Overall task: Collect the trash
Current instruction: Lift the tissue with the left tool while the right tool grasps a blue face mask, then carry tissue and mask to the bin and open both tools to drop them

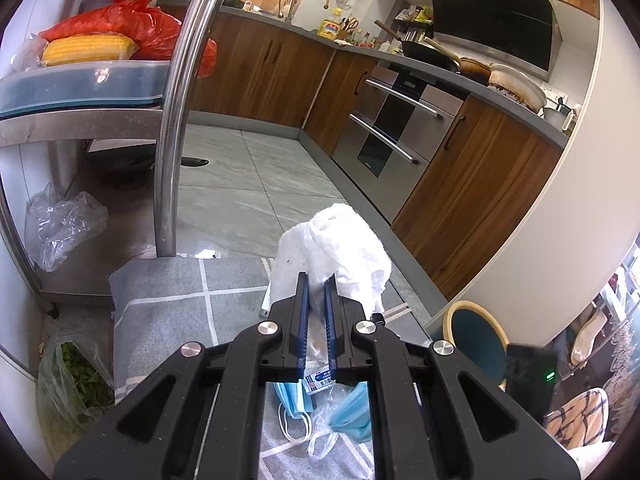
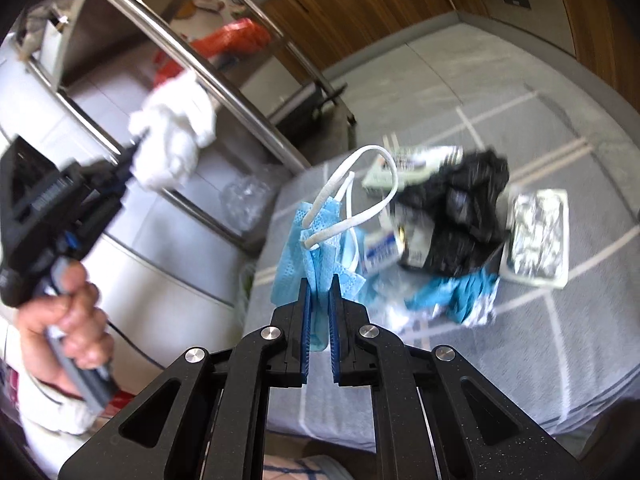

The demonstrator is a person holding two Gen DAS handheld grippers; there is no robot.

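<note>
My left gripper is shut on a crumpled white plastic bag, held up above the grey checked mat. In the right wrist view this gripper, in a person's hand, shows at the left with the white bag. My right gripper is shut on a blue face mask, whose white ear loops stick up. Behind it on the mat lie a black bag, a foil tray, a blue glove and a small box.
A steel rack stands at the left, holding corn and a red bag. A clear bag and a bag of greens sit by it. Wooden cabinets and an oven line the far side. A round chair is at the right.
</note>
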